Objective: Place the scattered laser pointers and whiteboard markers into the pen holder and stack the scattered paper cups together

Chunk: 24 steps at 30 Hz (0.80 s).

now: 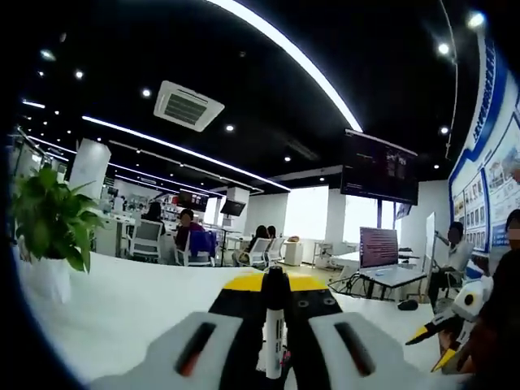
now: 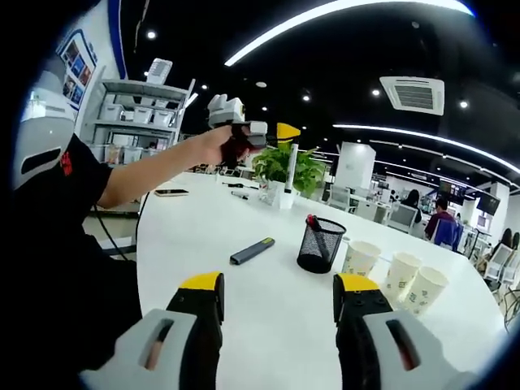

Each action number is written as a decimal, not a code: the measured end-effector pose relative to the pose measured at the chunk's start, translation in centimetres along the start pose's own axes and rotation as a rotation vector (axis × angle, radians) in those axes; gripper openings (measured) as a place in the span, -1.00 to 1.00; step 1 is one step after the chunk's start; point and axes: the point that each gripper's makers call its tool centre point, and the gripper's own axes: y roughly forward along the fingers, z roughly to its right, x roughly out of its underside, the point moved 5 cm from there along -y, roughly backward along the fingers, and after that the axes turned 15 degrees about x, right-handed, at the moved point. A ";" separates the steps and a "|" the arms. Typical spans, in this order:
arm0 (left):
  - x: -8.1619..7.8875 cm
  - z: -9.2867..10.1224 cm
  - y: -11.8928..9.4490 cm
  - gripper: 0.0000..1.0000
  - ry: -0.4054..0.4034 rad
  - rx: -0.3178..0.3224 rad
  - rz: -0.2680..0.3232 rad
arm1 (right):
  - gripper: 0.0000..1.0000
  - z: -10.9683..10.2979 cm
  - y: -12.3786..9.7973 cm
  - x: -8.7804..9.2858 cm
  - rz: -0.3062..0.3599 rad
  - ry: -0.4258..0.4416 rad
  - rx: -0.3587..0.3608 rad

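My left gripper [image 1: 274, 283] is raised high and shut on a white whiteboard marker [image 1: 274, 333] with a black cap. In the right gripper view a hand holds this left gripper [image 2: 280, 132] above the table, and the marker [image 2: 291, 169] hangs down from it. My right gripper [image 2: 279, 294] stands open and holds nothing, low over the white table [image 2: 203, 236]. Ahead of it stands a black mesh pen holder [image 2: 319, 245] with a red-capped marker [image 2: 311, 221] inside. A dark laser pointer [image 2: 252, 250] lies left of the holder. Three paper cups [image 2: 404, 276] stand apart on its right.
A potted plant [image 2: 286, 169] stands at the table's far side, with a phone [image 2: 171, 192] and a small pen-like thing [image 2: 240, 195] near it. The person's arm [image 2: 154, 175] reaches across the left. The right gripper [image 1: 437, 340] shows at the left gripper view's right edge. People sit at desks behind.
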 end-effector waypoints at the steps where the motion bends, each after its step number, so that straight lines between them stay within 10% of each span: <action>1: -0.1 0.2 0.3 -0.80 0.010 0.019 0.016 | 0.12 0.0 0.0 0.0 -0.001 0.000 0.001; 8: -0.1 0.8 1.7 -0.80 0.133 0.059 0.015 | 0.11 0.2 -0.2 -0.1 0.003 -0.002 0.005; 24: -0.1 1.0 3.7 -0.81 0.057 0.131 0.094 | 0.11 0.2 -0.4 -0.3 0.011 -0.007 0.007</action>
